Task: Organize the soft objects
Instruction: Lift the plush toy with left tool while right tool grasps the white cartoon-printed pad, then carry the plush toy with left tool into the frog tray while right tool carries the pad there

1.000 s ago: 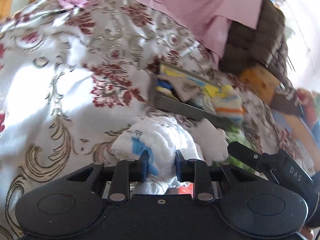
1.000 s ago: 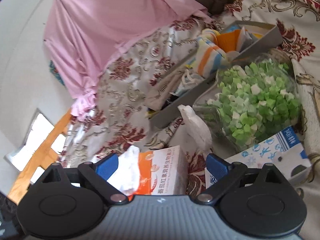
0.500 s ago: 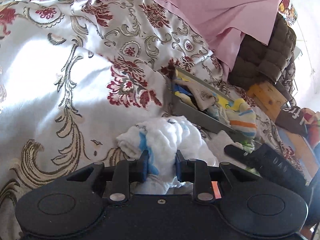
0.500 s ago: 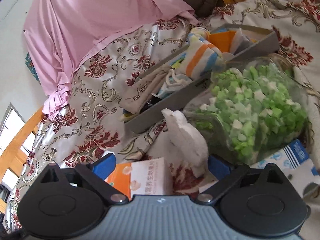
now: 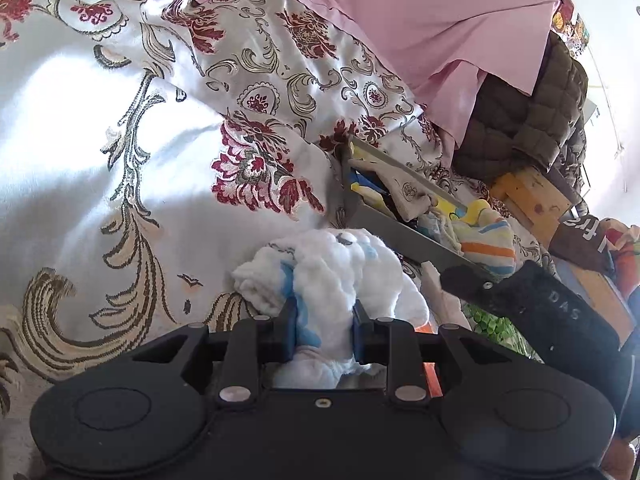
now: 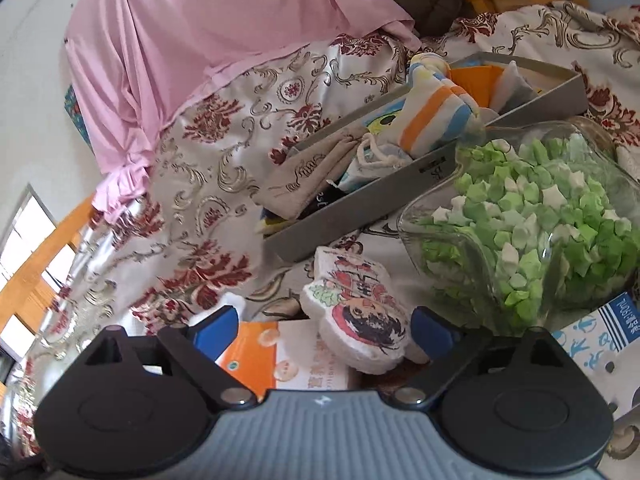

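Note:
My left gripper (image 5: 324,320) is shut on a fluffy white cloth with blue marks (image 5: 340,276), held just above the flowered bedspread (image 5: 120,160). Behind it lies a grey tray (image 5: 400,236) with a striped sock (image 5: 488,240) and a beige drawstring pouch (image 5: 404,192) inside. In the right wrist view my right gripper (image 6: 324,328) stands wide, its jaws closing. A small white plush with a cartoon print (image 6: 360,316) lies between them, and no pad presses on it. The same grey tray (image 6: 360,216) lies beyond. One right finger (image 5: 520,300) shows in the left wrist view.
A glass jar of green paper stars (image 6: 520,216) stands right of the plush. An orange and white box (image 6: 272,356) lies under the right gripper, a blue and white carton (image 6: 592,336) at the right. A pink sheet (image 6: 200,40) and a brown quilted jacket (image 5: 520,120) hang behind.
The left gripper sank a little toward the bedspread with the cloth still in it. The right gripper slid sideways, and the plush, now showing its printed face, lies between its jaws.

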